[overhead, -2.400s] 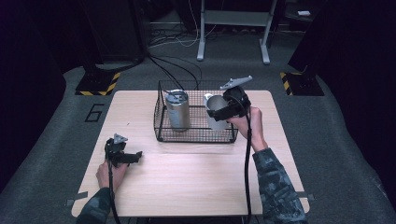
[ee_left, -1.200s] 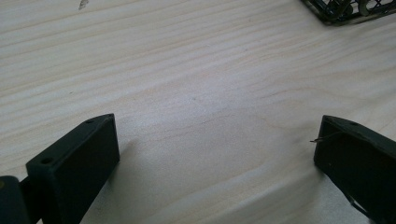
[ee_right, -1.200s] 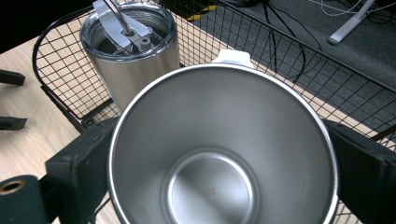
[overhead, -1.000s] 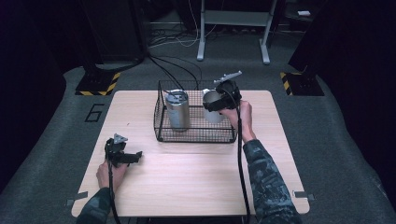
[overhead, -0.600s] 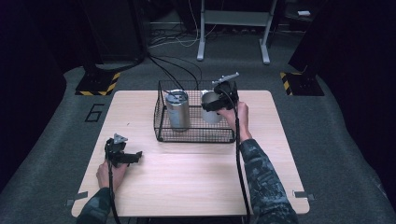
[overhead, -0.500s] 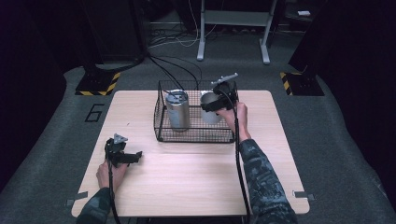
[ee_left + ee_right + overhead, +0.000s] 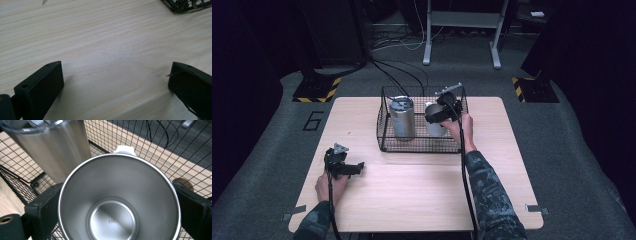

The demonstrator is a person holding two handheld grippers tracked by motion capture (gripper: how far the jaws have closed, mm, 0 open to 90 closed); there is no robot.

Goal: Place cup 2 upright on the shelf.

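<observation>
Since the earlier frames, my right gripper (image 7: 438,114) has carried the open, empty stainless steel cup (image 7: 119,199) leftward and lower into the black wire basket (image 7: 384,131), near the tall lidded steel tumbler (image 7: 402,118) standing inside. Its jaws pinch the cup by the outer wall, one on each side. My left gripper (image 7: 116,82) has stayed on the pale wooden table (image 7: 422,190), jaws spread wide, holding nothing.
</observation>
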